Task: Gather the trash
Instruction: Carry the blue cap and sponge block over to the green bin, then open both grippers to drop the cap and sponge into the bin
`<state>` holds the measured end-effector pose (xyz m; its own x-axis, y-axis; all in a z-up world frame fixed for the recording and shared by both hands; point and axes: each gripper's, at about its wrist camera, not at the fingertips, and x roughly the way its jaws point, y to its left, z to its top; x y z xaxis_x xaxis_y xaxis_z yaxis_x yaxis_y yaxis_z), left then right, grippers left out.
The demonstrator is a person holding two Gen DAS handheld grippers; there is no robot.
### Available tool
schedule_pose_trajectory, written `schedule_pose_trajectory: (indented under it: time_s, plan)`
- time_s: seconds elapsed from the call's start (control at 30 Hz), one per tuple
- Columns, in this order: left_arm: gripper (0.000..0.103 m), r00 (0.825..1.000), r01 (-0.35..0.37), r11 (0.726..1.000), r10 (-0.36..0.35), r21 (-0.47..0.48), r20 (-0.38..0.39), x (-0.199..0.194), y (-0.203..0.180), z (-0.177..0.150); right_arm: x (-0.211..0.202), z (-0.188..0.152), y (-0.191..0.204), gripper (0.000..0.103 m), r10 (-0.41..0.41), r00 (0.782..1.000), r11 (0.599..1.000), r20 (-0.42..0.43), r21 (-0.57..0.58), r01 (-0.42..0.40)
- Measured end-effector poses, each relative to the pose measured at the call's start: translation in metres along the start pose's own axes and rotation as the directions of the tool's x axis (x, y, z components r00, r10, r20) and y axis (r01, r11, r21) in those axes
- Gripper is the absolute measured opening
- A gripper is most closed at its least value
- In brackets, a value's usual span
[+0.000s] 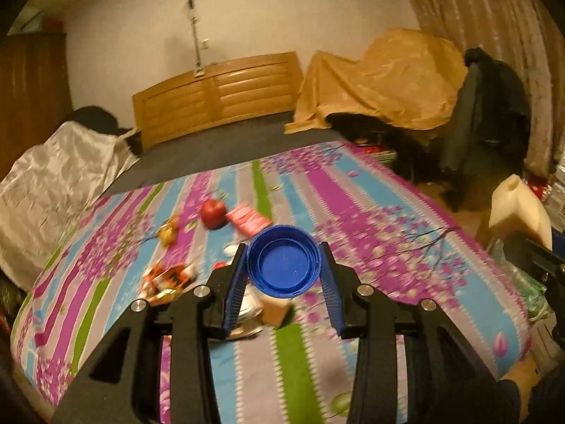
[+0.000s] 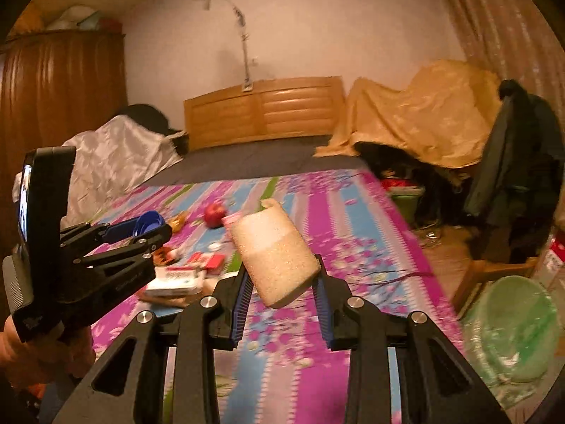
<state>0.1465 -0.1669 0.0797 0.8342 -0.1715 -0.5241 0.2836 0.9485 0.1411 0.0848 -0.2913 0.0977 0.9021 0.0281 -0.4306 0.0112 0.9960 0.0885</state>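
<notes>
My left gripper [image 1: 282, 247] is shut on a round blue bottle cap [image 1: 282, 265], hollow side facing the camera, held above the striped floral bedsheet [image 1: 388, 240]. My right gripper [image 2: 280, 265] is shut on a tilted white foam block [image 2: 272, 247] over the same bed; that block also shows at the right edge of the left wrist view [image 1: 519, 208]. From the right wrist view, the left gripper [image 2: 155, 229] with the cap [image 2: 150, 221] is at the left, held by a hand [image 2: 42, 353]. Wrappers [image 1: 166, 279], a pink packet [image 1: 247, 221] and small boxes [image 2: 176, 279] lie on the sheet.
A red apple [image 1: 213, 213] and a gold wrapper [image 1: 167, 233] lie farther up the bed. A green bin lined with a plastic bag [image 2: 512, 328] stands on the floor right of the bed. A wooden headboard [image 2: 265, 113], covered furniture [image 2: 423, 116] and a hung dark coat [image 2: 512, 162] are behind.
</notes>
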Motion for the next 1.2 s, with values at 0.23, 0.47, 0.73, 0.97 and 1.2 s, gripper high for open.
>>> schedule_pose_trajectory:
  time_s: [0.23, 0.47, 0.73, 0.97, 1.2]
  plan:
    - [0.038, 0.995, 0.099, 0.993, -0.1, 0.069, 0.018, 0.005, -0.065, 0.023, -0.026, 0.004, -0.069, 0.034, -0.11, 0.994, 0.992, 0.021, 0.068, 0.109]
    - [0.038, 0.98, 0.195, 0.97, -0.2, 0.148, 0.019, 0.017, -0.136, 0.04, -0.054, -0.003, -0.145, 0.034, -0.235, 0.972, 0.963, 0.02, 0.139, 0.23]
    - [0.038, 0.951, 0.304, 0.92, -0.31, 0.246, -0.014, 0.032, -0.22, 0.05, -0.077, -0.019, -0.23, 0.034, -0.352, 0.936, 0.913, -0.034, 0.207, 0.351]
    - [0.038, 0.91, 0.409, 0.853, -0.409, 0.325, -0.071, 0.047, -0.295, 0.052, -0.093, -0.036, -0.303, 0.034, -0.449, 0.887, 0.846, -0.111, 0.266, 0.462]
    - [0.038, 0.811, 0.584, 0.734, -0.536, 0.346, -0.234, 0.076, -0.361, 0.05, -0.098, -0.049, -0.368, 0.034, -0.502, 0.84, 0.786, -0.203, 0.299, 0.542]
